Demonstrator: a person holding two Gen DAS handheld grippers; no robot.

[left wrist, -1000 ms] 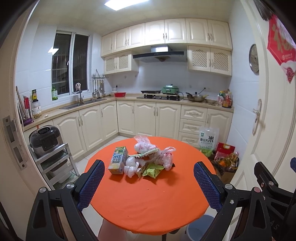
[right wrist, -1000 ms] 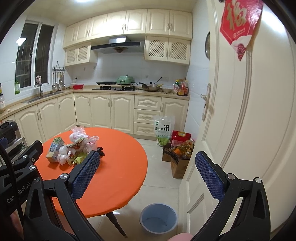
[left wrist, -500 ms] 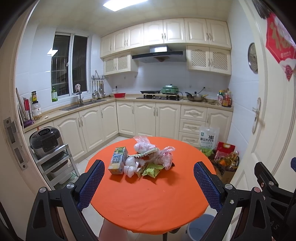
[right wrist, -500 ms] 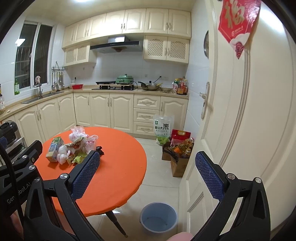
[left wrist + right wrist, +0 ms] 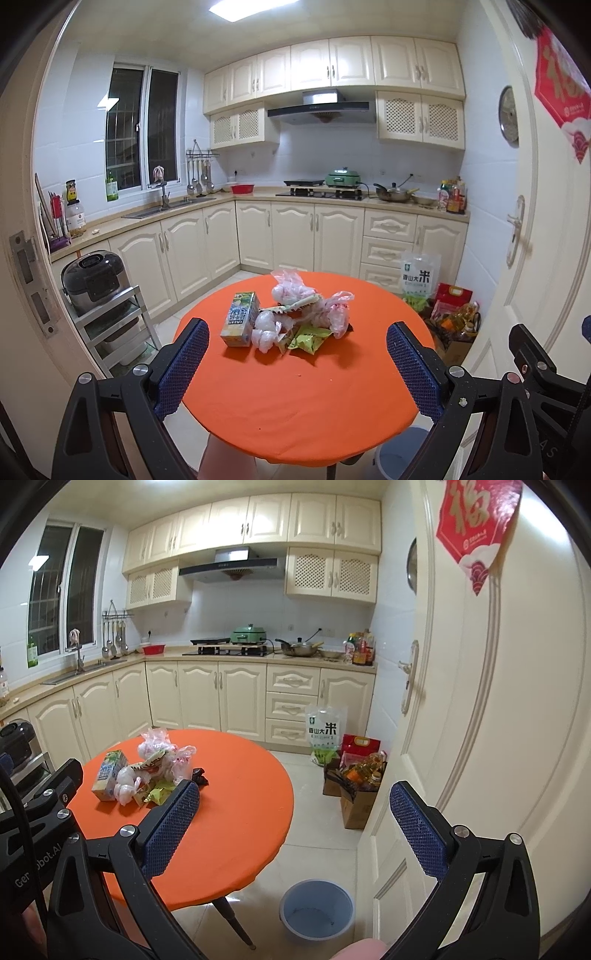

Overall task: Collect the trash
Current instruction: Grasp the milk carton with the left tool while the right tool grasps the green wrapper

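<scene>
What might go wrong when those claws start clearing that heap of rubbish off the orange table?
The plastic bags and wrappers lie tangled, so lifting one may drag others off the table. The blue bin sits on the floor beside the table, so light scraps could miss it.

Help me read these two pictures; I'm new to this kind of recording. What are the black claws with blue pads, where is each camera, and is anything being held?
Each claw is a hand-held two-finger gripper with a fisheye camera looking along its fingers. One picture comes from the left gripper, the other from the right gripper. Both are open and hold nothing. On the orange round table lies a trash pile: a drink carton, knotted plastic bags and a green wrapper. A blue bin stands on the floor beside the table.
</scene>
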